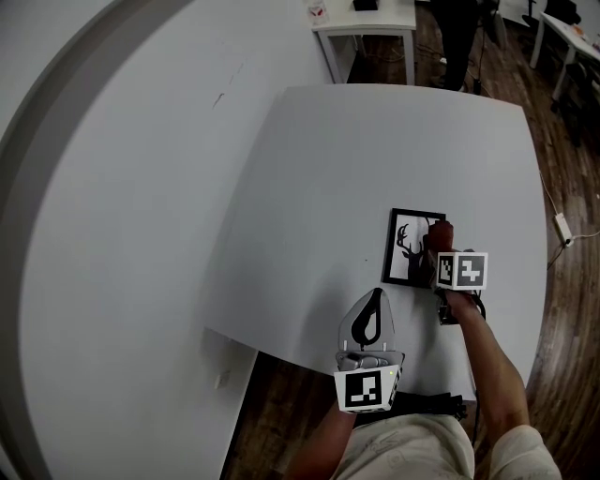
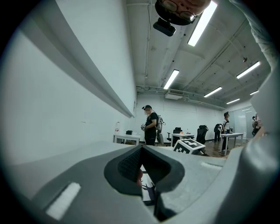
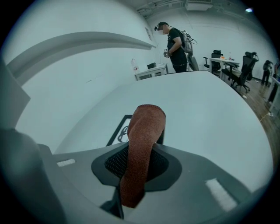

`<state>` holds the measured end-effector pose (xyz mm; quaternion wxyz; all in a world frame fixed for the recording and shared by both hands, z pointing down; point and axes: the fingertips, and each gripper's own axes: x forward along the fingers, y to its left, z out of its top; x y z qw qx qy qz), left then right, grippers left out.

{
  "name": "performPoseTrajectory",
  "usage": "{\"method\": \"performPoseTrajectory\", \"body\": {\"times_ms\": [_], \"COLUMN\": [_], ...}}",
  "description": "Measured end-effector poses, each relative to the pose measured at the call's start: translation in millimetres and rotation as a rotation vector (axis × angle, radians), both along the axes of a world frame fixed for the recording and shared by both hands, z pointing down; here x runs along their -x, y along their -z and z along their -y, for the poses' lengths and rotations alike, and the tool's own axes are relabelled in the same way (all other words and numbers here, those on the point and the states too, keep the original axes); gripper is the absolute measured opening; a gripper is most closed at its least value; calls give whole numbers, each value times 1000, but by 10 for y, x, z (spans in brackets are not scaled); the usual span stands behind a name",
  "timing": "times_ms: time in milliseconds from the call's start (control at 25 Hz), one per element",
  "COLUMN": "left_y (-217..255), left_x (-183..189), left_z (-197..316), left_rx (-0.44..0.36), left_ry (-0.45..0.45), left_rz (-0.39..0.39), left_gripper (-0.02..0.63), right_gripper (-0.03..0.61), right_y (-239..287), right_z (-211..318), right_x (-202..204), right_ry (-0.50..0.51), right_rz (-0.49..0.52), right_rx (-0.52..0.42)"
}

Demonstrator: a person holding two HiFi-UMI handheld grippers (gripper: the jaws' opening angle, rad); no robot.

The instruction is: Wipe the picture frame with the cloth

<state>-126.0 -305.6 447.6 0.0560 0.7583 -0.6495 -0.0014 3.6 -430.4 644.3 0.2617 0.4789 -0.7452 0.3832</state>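
Observation:
A black picture frame (image 1: 409, 246) with a deer silhouette lies flat on the white table (image 1: 375, 159), near the front right. My right gripper (image 1: 441, 246) is over the frame's right edge, shut on a reddish-brown cloth (image 1: 442, 232). In the right gripper view the cloth (image 3: 141, 148) sticks up out of the shut jaws and covers part of the frame (image 3: 117, 132). My left gripper (image 1: 376, 294) is near the table's front edge, just left of and below the frame. It is shut and holds nothing. Between its jaws a bit of the frame (image 2: 148, 191) shows.
A grey-white wall (image 1: 112, 216) runs along the table's left side. A small white side table (image 1: 366, 23) and a standing person (image 1: 459, 33) are at the back. A cable with a power strip (image 1: 562, 225) lies on the wooden floor to the right. More people and desks are further off.

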Motion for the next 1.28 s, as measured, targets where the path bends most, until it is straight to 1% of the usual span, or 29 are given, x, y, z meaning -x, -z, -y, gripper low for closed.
{"method": "performPoseTrajectory", "body": {"times_ms": [200, 240, 320, 360, 440, 480, 560, 600, 680, 800, 920, 1160, 1280], "left_y": [-15, -4, -16, -24, 8, 26, 16, 1, 0, -43, -1, -13, -64], "left_x": [94, 116, 146, 153, 158, 159, 160, 161, 165, 160, 141, -16, -85], "left_z": [-3, -2, -17, -24, -18, -14, -24, -33, -38, -53, -17, 7, -4], "left_rx": [7, 2, 19, 25, 5, -6, 4, 17, 14, 25, -11, -17, 11], "left_ry": [9, 15, 20, 20, 30, 34, 29, 23, 23, 13, 18, 3, -21], "left_rz": [23, 18, 27, 32, 14, 5, 15, 26, 23, 31, 1, -18, -4], "left_gripper": [0, 1, 0, 1, 2, 1, 0, 1, 0, 1, 2, 0, 0], "right_gripper": [106, 106, 106, 106, 106, 106, 106, 106, 106, 106, 106, 106, 107], "right_y": [90, 84, 45, 15, -41, -56, -84, -108, -170, -237, -270, -263, -265], "right_z": [-249, -296, -374, -406, -444, -449, -455, -461, -472, -471, -467, -507, -522], "right_x": [675, 796, 996, 1075, 1194, 1234, 1269, 1256, 1184, 1041, 837, 171, -135], "right_ry": [107, 123, 144, 147, 151, 159, 177, 179, 168, 146, 119, 29, -15], "right_rz": [79, 87, 102, 112, 123, 119, 105, 96, 81, 63, 45, 26, 13], "right_rx": [-2, 0, 9, 18, 32, 33, 36, 43, 59, 59, 58, 66, 65]}}
